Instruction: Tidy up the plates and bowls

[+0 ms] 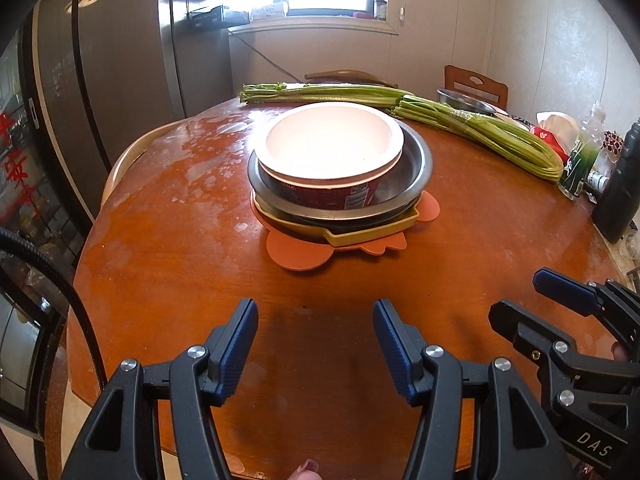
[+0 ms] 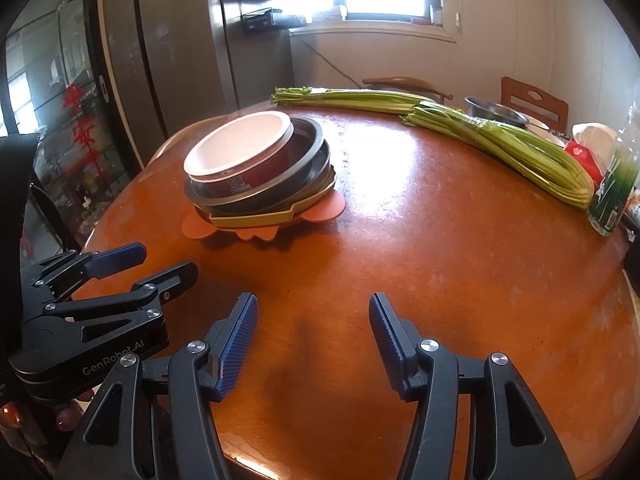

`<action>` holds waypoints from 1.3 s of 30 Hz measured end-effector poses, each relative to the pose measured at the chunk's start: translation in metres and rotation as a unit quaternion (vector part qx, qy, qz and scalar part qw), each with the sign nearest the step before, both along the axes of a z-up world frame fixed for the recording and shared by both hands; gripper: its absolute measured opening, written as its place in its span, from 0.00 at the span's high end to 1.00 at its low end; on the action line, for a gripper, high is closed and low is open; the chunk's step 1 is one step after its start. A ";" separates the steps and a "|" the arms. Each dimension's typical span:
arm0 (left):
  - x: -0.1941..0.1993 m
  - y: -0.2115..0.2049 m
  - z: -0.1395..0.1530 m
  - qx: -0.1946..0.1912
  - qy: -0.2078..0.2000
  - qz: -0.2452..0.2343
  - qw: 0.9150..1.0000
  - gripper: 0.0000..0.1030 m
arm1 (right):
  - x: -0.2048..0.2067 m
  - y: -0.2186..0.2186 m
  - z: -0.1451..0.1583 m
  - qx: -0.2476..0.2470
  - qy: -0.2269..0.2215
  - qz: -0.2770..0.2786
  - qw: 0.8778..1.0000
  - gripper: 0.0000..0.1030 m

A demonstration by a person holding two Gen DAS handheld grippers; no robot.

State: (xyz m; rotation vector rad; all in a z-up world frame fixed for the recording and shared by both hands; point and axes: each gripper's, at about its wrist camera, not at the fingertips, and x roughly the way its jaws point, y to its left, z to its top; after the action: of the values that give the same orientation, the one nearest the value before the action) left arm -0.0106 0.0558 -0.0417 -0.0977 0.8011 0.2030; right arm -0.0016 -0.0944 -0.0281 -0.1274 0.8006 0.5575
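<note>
My stack sits mid-table: a paper bowl (image 1: 334, 148) nested in steel dishes (image 1: 416, 168) on a yellow tray (image 1: 360, 236), over an orange mat (image 1: 296, 254). I count two dishes, though the glare blurs them. Celery (image 1: 480, 132) lies behind. My left gripper (image 1: 316, 336) and right gripper (image 2: 314, 330) hover over the table (image 1: 180, 260), near me, both parted and empty.

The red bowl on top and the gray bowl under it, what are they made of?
The red bowl looks like paper or thin plastic: matte white inside, printed label outside, like an instant-noodle tub. The gray bowl looks like stainless steel: dull silver with a shiny rolled rim.
</note>
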 end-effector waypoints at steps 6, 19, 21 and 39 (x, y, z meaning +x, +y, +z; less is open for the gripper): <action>0.002 0.000 -0.002 0.001 0.003 -0.002 1.000 0.42 | 0.001 -0.002 -0.001 0.001 0.001 -0.002 1.000 0.42; 0.004 -0.003 -0.005 0.002 0.007 -0.001 1.000 0.42 | 0.003 -0.003 -0.004 -0.004 0.005 -0.003 1.000 0.42; 0.004 -0.004 -0.005 0.002 0.008 -0.002 1.000 0.42 | 0.002 -0.003 -0.004 -0.004 0.004 -0.004 1.000 0.42; 0.009 -0.003 -0.009 0.001 0.016 -0.005 1.000 0.42 | 0.006 -0.003 -0.006 -0.009 0.006 -0.008 1.000 0.42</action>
State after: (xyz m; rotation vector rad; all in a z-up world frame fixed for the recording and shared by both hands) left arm -0.0021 0.0530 -0.0510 -0.0884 0.8331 0.1966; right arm 0.0044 -0.0974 -0.0337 -0.1337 0.8170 0.5374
